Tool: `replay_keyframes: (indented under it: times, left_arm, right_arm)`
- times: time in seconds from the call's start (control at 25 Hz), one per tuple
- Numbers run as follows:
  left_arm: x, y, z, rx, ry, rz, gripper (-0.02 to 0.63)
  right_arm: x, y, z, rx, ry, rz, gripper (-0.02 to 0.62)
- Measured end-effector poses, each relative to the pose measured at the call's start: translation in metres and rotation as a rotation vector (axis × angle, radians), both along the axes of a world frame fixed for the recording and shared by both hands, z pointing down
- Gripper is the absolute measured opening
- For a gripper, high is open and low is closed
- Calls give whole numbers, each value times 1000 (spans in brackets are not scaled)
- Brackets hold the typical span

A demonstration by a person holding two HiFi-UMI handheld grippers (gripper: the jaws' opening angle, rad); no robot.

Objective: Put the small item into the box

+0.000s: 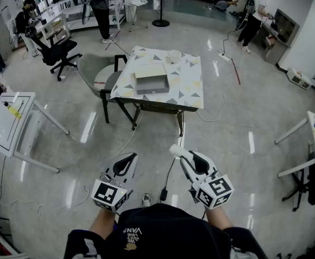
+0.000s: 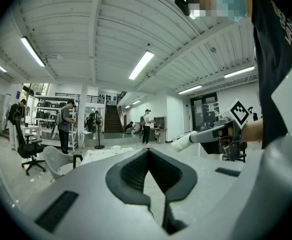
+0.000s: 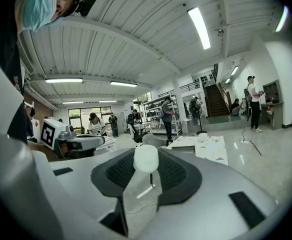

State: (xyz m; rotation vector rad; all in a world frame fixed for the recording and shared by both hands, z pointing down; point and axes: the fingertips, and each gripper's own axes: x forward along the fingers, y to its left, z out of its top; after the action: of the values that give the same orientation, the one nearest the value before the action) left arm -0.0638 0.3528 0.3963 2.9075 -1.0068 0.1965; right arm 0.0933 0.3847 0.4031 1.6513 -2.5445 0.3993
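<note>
Here, right tool [image 3: 146, 163] pinches small white item [image 3: 146, 157]; box [image 1: 151, 84] contents unclear.

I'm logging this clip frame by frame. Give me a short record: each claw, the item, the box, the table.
right claw: shut on the item
item: small, white, between the right claw's jaws
left claw: shut, nothing in it
box: grey, open-topped, on the table
table: patterned top, ahead across the floor, apart from both claws
task: item not yet in the box
</note>
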Motion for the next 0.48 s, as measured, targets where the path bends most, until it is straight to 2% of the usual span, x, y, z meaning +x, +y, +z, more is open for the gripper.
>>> replay_keyframes:
  times: [0.48]
  left_arm:
    - [-30, -39, 12, -8, 10, 43, 6]
  right_arm:
    - [-33, -35, 7, 12, -23, 37, 129]
